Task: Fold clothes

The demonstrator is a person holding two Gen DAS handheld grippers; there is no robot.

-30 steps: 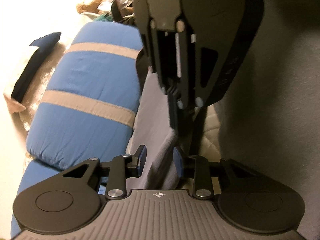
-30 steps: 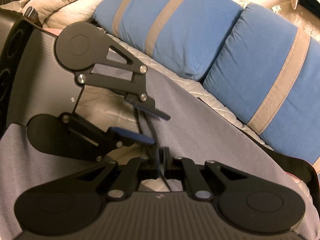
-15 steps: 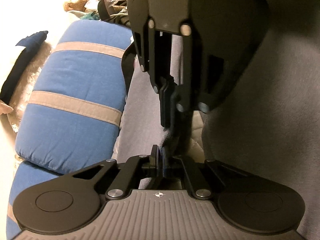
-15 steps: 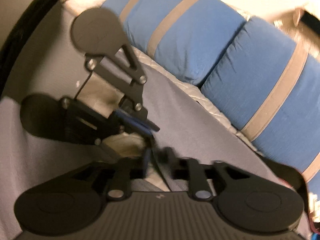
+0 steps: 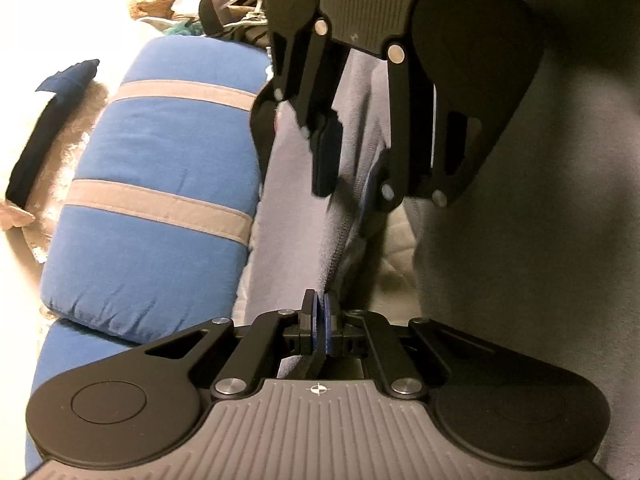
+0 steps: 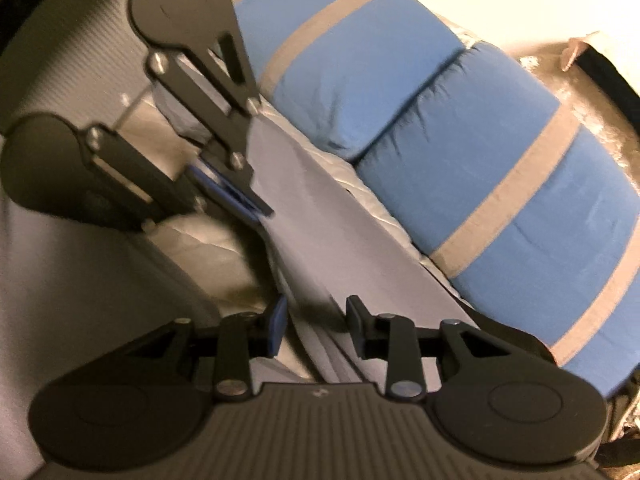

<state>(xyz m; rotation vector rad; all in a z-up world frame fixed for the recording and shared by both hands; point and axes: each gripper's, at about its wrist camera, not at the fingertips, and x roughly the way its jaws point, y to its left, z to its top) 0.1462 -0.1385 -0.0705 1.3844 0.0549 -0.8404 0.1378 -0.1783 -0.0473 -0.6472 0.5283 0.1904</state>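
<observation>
A light grey garment [image 5: 296, 208] lies spread over a white quilted bed [image 5: 396, 248], next to blue pillows. My left gripper [image 5: 320, 304] is shut on a raised fold of the garment's edge, with cloth pinched between its blue pads. The right wrist view shows this same grip [image 6: 248, 204] at the left, the grey garment [image 6: 320, 232] stretching down from it. My right gripper [image 6: 316, 312] is open; the cloth runs between its fingers without the pads pressing on it. Seen from the left wrist, the right gripper [image 5: 344, 208] hangs just beyond, over the same fold.
Two blue pillows with grey stripes [image 5: 160, 200] [image 6: 500, 200] line the bed's edge beside the garment. A teddy bear [image 5: 154, 0] and a heap of clutter lie at the back. A dark navy item [image 5: 44, 132] lies on the far side of the pillows.
My left gripper, open a second ago, has shut on the garment's edge. My right gripper, then shut on that edge, has opened and let it go, rolling a little.
</observation>
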